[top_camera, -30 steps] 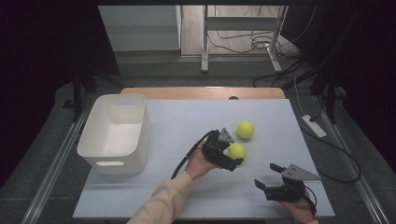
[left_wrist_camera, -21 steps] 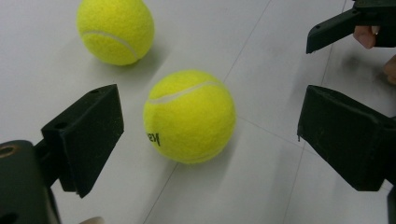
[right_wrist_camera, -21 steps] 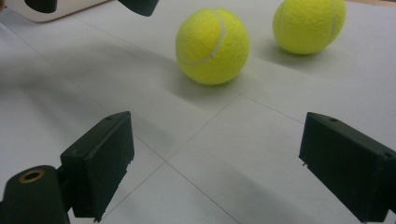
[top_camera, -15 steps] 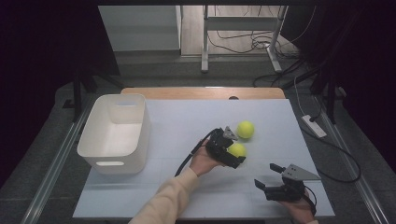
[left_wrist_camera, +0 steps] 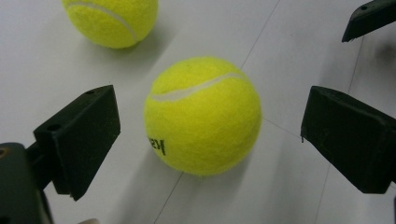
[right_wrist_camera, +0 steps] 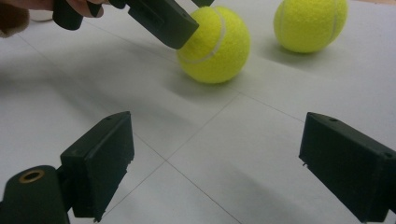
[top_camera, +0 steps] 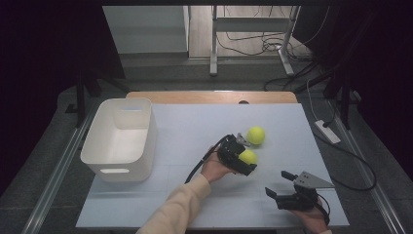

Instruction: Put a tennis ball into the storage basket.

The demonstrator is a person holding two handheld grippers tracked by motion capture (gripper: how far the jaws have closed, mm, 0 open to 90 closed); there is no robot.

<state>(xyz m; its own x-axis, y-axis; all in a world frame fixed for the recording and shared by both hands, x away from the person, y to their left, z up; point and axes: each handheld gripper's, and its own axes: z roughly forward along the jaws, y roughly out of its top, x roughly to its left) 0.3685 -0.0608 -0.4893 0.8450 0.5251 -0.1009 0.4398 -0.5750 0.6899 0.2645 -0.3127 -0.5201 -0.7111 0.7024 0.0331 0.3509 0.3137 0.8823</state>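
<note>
High view: white bin stands at the left of the desk; interior looks bare. Two tennis balls lie well to the right of the bin. Near ball sits between the fingers of the left gripper, still on the desk. Far ball lies just beyond it, apart, untouched. Right gripper rests further from the bin, near the front edge, holding nothing.

Left gripper view: near ball is centred between the two black fingers. Fingers apart, a gap visible on each side, no contact. Ball rests on the desk surface. Far ball lies behind it, at top left.

Right gripper view: own fingers spread wide, w/ bare desk between. Ahead, one finger of the left gripper stands alongside the near ball; far ball beside it.

Status (est.): work looks like moving balls to the bin. Nothing binned yet. Approach on ball no. 1 done; close, lift, carry, release remain, then repeat for ball no. 2.
</note>
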